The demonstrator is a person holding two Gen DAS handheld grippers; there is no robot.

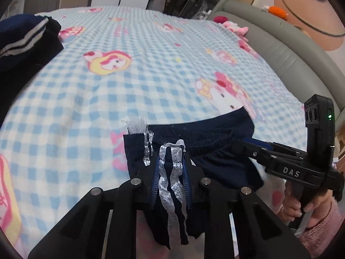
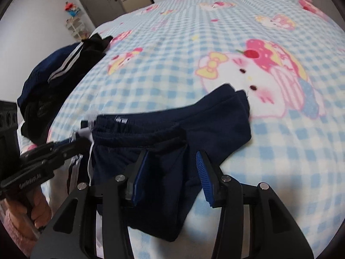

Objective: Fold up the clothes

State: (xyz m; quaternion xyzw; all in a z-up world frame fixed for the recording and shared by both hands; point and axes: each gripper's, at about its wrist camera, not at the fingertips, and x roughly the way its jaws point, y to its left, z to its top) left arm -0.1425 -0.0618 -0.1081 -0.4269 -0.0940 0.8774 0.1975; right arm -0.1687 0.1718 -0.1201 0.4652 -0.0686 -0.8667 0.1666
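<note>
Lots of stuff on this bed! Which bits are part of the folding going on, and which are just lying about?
In the job:
- navy shorts, striped side clamped in left gripper
- right gripper, fingers apart around the navy cloth

Lying about:
- dark clothes pile
- pink plush toy
- checked blanket

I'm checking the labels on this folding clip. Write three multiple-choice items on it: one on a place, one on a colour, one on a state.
1. Where does the pile of dark clothes lie?
A. At the blanket's left edge
B. On the grey headboard
C. On the floor

2. What colour are the stripes on the navy garment being folded?
A. Red
B. Silver-white
C. Green

3. How does the right hand-held gripper stand?
A. Shut on a pillow
B. Out of view
C. Open, blue pads apart over the cloth

Answers:
1 A, it sits left on the checked blanket.
2 B, the left hand-held gripper pinches the striped edge.
3 C, the gap between the pads shows.
</note>
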